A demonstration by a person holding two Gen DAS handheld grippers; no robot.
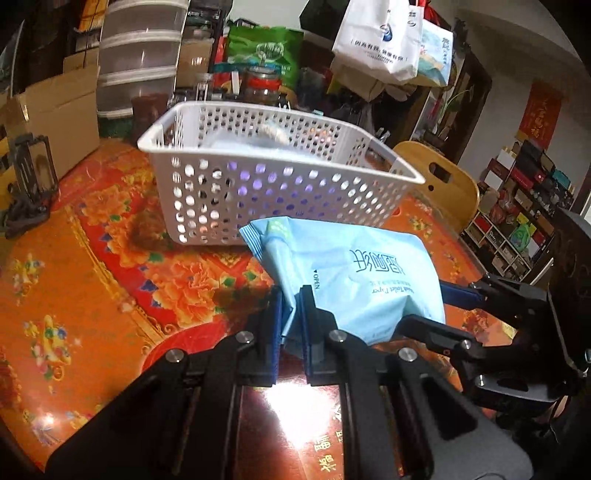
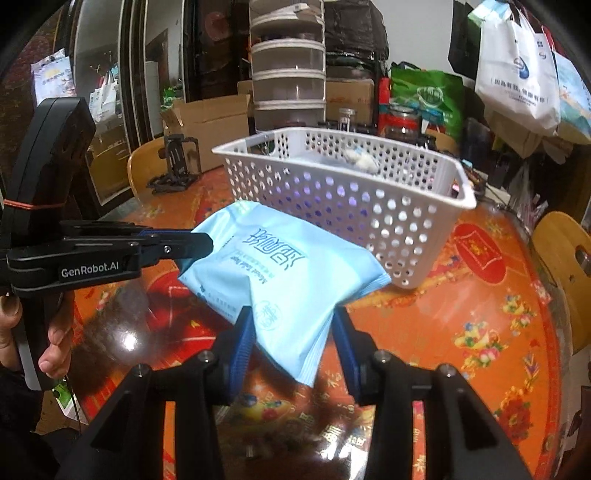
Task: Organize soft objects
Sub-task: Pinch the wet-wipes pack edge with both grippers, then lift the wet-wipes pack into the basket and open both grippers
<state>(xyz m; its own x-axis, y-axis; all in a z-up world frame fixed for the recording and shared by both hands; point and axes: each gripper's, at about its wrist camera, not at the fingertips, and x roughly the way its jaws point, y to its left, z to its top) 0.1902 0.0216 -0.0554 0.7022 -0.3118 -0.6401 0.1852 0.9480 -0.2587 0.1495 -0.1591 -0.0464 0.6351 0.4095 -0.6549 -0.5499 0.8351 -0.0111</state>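
A light blue soft pack of wet toilet paper (image 1: 354, 273) hangs above the table, held at both ends; it also shows in the right wrist view (image 2: 280, 273). My left gripper (image 1: 291, 306) is shut on its left edge. My right gripper (image 2: 293, 325) is shut on its other end, and it shows in the left wrist view (image 1: 436, 306) at the pack's right. My left gripper shows in the right wrist view (image 2: 199, 243) at the pack's left. A white perforated basket (image 1: 280, 192) stands just behind the pack, with pale soft items inside; it also shows in the right wrist view (image 2: 351, 195).
The table carries an orange-red flowered cloth (image 1: 110, 266). Cardboard boxes (image 1: 55, 110), a stack of clear drawers (image 1: 140, 55), jars (image 1: 262, 85) and bags (image 1: 376, 33) crowd the far side. Wooden chairs (image 1: 439, 177) stand at the table's edge. A black stand (image 1: 29, 166) sits at left.
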